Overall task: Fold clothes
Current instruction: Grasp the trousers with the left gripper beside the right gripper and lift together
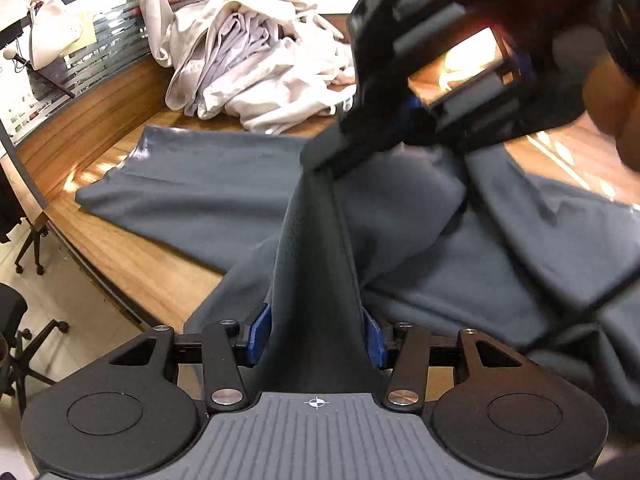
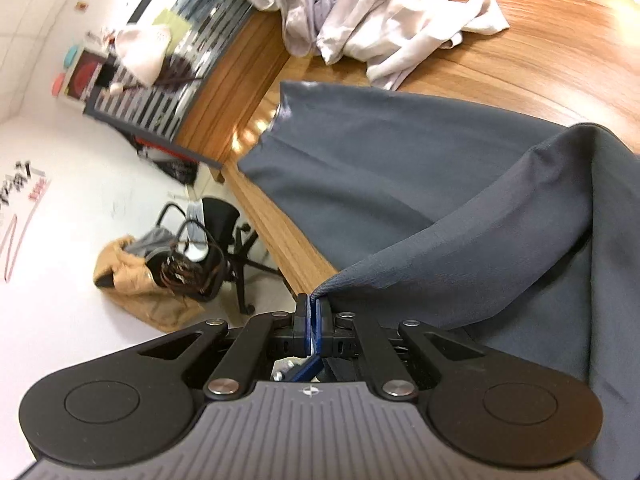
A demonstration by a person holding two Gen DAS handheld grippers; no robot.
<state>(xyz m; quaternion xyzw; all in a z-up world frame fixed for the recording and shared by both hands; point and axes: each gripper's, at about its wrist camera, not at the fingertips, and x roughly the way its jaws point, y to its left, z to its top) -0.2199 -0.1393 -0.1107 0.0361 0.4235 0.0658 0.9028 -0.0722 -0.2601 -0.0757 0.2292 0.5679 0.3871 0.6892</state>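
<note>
The wooden desk point(image 1: 120, 248) carried a large grey garment point(image 1: 208, 200), spread flat toward its far left end and rucked up nearer the camera. Behind it, near the desk's back edge, lay a heap of pale clothes point(image 1: 264, 64). A taut band of the grey cloth ran from the right tool point(image 1: 320, 164), seen above, down to the left tool point(image 1: 318, 334). The left tool's blue pads point(image 1: 260, 332) stood either side of that band, part-way closed; whether they pressed on it could not be told. In the right wrist view, the right tool point(image 2: 313, 312) was clenched on a corner of the garment point(image 2: 440, 184), lifted off the desk point(image 2: 520, 60). An office chair point(image 2: 224, 232) stood on the floor beyond.
</note>
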